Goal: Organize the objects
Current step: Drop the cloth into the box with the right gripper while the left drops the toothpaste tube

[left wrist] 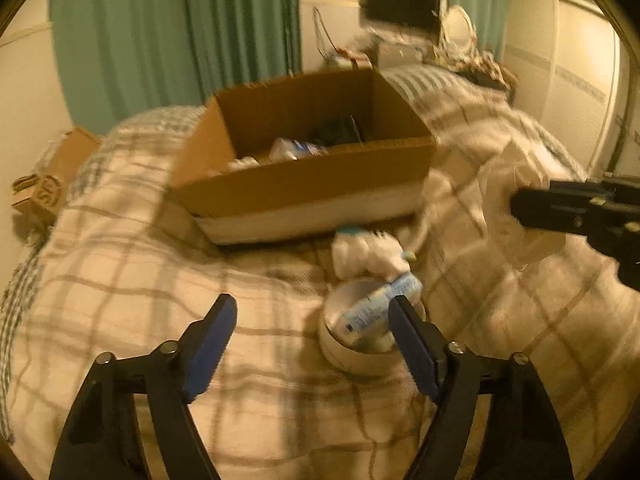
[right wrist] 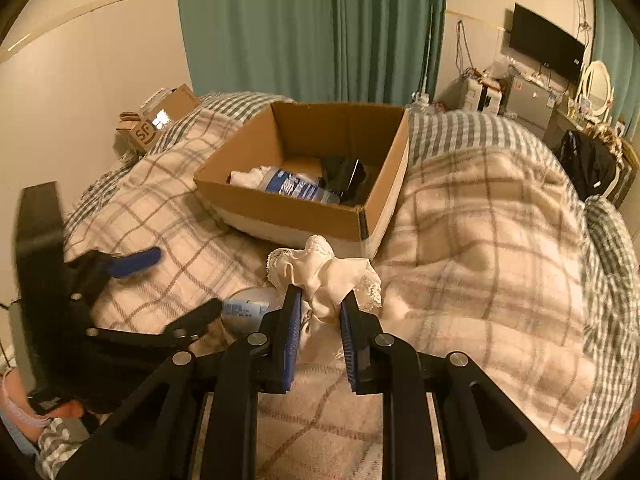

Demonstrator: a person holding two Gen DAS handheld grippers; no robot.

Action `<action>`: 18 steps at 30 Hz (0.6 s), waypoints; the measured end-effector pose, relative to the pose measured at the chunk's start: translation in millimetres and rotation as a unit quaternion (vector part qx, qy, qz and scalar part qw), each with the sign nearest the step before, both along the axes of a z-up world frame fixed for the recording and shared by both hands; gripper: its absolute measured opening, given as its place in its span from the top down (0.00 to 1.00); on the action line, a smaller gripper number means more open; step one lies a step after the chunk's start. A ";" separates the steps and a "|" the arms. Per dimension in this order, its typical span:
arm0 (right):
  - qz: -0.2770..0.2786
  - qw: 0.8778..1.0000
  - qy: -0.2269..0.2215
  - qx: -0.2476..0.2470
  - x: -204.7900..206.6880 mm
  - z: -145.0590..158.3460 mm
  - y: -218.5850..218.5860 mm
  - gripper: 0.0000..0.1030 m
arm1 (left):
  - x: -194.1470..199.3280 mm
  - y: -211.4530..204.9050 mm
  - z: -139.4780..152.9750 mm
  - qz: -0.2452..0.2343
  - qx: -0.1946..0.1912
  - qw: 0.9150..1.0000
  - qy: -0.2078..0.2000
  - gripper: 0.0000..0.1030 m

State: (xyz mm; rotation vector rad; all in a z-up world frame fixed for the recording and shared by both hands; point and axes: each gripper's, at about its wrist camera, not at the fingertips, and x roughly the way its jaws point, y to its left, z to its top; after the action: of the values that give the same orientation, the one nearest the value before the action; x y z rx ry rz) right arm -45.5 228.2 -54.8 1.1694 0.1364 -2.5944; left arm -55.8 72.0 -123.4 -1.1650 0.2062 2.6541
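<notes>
My right gripper (right wrist: 318, 296) is shut on a white lace-edged cloth (right wrist: 320, 268), which hangs bunched above the plaid blanket (right wrist: 480, 240). The left wrist view shows it at the right edge (left wrist: 520, 204) with the blurred cloth (left wrist: 512, 168). My left gripper (left wrist: 314, 316) is open over the blanket, its right finger just in front of a white bowl (left wrist: 352, 360) holding a blue-white tube (left wrist: 380, 304). No pad presses on anything. A white bundle with teal ends (left wrist: 364, 256) lies behind the bowl. The open cardboard box (right wrist: 288, 212) holds a blue-white pack (right wrist: 296, 188), a black item (right wrist: 344, 176) and white cloth.
The box (left wrist: 312, 188) sits mid-bed on the rumpled blanket. A small printed carton (right wrist: 148, 128) lies at the far left by the wall. Green curtains (right wrist: 312, 28) hang behind. A TV (right wrist: 544, 44), cluttered dresser and black bag (right wrist: 584, 168) stand at the right.
</notes>
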 end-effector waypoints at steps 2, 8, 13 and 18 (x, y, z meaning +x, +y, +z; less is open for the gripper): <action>0.004 1.000 -0.006 -0.009 0.3 -5.9 3.1 0.82 | -3.6 4.3 -7.4 -0.007 0.000 1.000 -0.010 0.22; -0.004 0.999 -0.024 -0.028 -4.8 -18.9 14.9 0.82 | -17.4 23.7 -23.1 -0.041 -0.008 0.998 -0.037 0.34; -0.011 0.999 -0.025 -0.030 -3.6 -19.8 18.9 0.82 | -17.1 33.9 -27.4 -0.067 -0.014 0.997 -0.042 0.64; -0.020 0.999 -0.023 -0.026 -0.4 -17.7 19.0 0.82 | -7.2 26.5 -10.9 -0.056 -0.006 0.998 -0.023 0.68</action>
State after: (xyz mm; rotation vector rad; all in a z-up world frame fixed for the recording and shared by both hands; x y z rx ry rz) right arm -45.9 247.2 -72.5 1.2228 0.0356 -2.5863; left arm -63.0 98.5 -134.4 -1.1801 0.2728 2.5302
